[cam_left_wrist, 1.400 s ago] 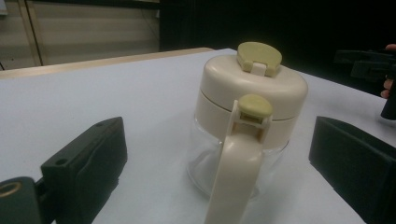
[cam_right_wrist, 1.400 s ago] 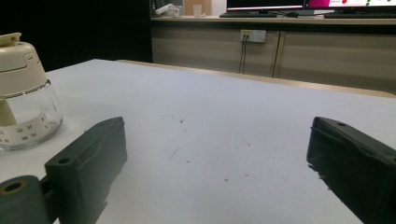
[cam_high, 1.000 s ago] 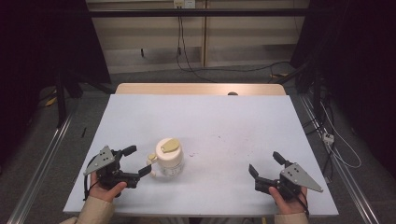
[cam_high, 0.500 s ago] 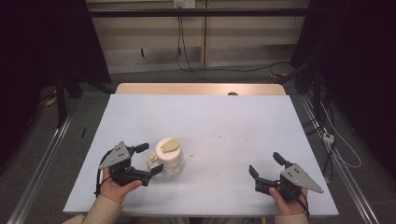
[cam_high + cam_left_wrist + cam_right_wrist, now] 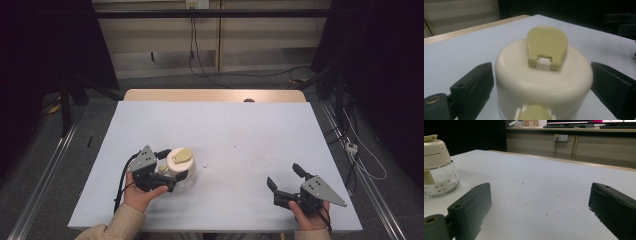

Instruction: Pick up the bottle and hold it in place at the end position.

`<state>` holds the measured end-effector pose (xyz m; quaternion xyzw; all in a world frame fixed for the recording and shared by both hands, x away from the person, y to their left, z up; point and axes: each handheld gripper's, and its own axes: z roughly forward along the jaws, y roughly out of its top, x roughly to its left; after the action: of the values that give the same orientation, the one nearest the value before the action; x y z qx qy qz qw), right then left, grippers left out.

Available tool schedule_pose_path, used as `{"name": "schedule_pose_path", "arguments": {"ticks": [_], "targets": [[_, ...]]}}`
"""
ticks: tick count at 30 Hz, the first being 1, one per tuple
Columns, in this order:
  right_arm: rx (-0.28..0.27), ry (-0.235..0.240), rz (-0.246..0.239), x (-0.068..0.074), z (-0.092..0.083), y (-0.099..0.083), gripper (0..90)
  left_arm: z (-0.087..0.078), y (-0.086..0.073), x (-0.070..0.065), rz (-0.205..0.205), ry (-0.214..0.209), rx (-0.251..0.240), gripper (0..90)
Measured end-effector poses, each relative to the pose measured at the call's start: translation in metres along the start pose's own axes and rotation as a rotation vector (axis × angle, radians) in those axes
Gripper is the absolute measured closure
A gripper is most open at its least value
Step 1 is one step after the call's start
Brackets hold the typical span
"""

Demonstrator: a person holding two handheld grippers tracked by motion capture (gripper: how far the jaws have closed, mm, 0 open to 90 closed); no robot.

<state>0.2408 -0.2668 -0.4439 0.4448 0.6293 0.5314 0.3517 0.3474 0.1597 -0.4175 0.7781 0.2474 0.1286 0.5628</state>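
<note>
Fingers of the left gripper [image 5: 169, 170] straddle the jar [image 5: 544, 82] (unclenched); right gripper [image 5: 286, 181] spread, well apart.

Jar [image 5: 181, 167] sole obstacle near left, table [image 5: 240, 130] open beyond and rightward

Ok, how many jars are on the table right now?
1. The jar stands on the table's near-left part, between the open jaws of the left tool. Nothing looks hidden.

The jar [image 5: 544, 82] bottom is cut off by the frame edge.
</note>
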Motion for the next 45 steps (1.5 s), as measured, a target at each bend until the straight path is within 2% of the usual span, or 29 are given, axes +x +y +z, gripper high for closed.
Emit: {"name": "schedule_pose_path", "arguments": {"ticks": [11,18,20,29,33,40,45], "targets": [[0.003,0.003,-0.003,0.0,0.0,0.0,4.5,0.012,0.001,-0.002,0.008,0.02,0.039,7.9],[0.004,0.001,-0.002,0.0,0.0,0.0,4.5,0.013,0.004,-0.003,0.006,0.028,0.059,9.7],[0.003,0.002,-0.002,0.0,0.0,0.0,4.6,0.012,0.006,-0.003,0.021,0.039,0.073,9.8],[-0.001,-0.002,0.001,0.0,0.0,0.0,4.7,0.013,0.012,-0.005,0.042,0.049,0.086,10.7],[-0.004,-0.003,0.003,-0.001,-0.001,0.0,4.7,0.014,0.015,-0.005,0.052,0.055,0.072,10.7],[-0.005,-0.001,0.006,-0.001,-0.001,0.0,4.7,0.019,0.027,-0.001,0.044,0.05,0.083,10.7],[-0.006,-0.001,0.006,-0.001,-0.001,0.0,4.7,0.023,0.029,0.002,0.029,0.051,0.085,10.8]]}}
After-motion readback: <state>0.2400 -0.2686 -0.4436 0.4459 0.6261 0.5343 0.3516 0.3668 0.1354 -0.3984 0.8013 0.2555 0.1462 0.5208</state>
